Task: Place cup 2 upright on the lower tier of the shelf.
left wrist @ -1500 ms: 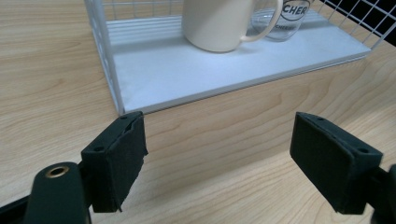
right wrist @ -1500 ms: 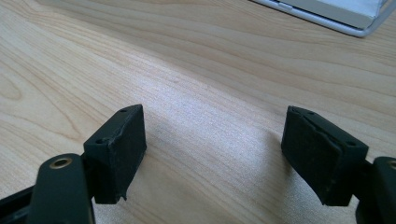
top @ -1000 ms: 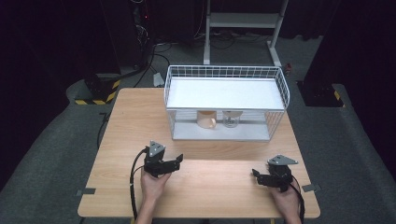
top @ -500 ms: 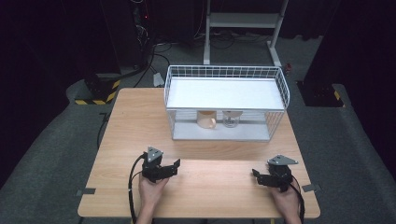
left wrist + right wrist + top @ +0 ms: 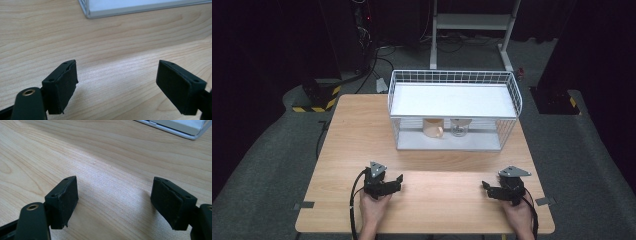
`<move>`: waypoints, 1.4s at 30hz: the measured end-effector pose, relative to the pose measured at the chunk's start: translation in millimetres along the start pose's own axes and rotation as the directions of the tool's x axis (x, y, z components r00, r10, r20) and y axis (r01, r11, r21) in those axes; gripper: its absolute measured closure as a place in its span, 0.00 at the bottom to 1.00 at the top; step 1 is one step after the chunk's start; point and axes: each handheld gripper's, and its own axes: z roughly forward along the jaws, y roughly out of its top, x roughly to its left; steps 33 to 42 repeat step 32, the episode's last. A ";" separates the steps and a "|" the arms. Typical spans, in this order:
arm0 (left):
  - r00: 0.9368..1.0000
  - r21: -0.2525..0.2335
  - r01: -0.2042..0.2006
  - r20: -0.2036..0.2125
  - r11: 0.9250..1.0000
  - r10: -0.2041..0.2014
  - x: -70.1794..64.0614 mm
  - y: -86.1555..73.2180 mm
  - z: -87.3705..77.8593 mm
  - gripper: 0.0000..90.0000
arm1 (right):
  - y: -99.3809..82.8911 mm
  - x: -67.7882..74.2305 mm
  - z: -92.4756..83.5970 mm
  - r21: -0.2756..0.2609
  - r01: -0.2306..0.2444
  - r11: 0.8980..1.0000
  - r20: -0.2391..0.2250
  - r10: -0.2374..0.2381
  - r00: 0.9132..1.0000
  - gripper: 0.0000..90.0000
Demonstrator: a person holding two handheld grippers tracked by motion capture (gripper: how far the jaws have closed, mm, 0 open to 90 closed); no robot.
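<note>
Here both tools, left tool point(image 5: 398, 181) and right tool point(image 5: 486, 187), point inward, jaws apart, empty.

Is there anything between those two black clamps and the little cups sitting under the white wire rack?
Bare table lies between both grippers, left and right, and the rack. The amber cup and clear glass sit behind what looks like its front wire grid.

I see a pale wood desk point(image 5: 362, 130) on grey carpet point(image 5: 272, 165). Beyond it the room is dark: a white frame point(image 5: 472, 22) far back, cables point(image 5: 367, 50) far left.
</note>
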 end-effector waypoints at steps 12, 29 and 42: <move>0.999 0.023 -0.024 -0.035 0.999 0.024 -3.7 -2.7 8.2 0.19 | 0.0 0.2 0.0 0.001 -0.004 1.000 0.001 0.004 1.000 0.25; 0.996 0.063 -0.051 -0.069 0.997 0.055 -8.8 -1.8 11.4 0.19 | -0.1 0.1 0.0 0.001 -0.004 1.000 0.001 0.004 1.000 0.25; 0.996 0.065 -0.045 -0.076 0.997 0.050 -9.8 -1.5 11.8 0.19 | -0.1 0.1 0.0 0.001 -0.004 1.000 0.001 0.004 1.000 0.25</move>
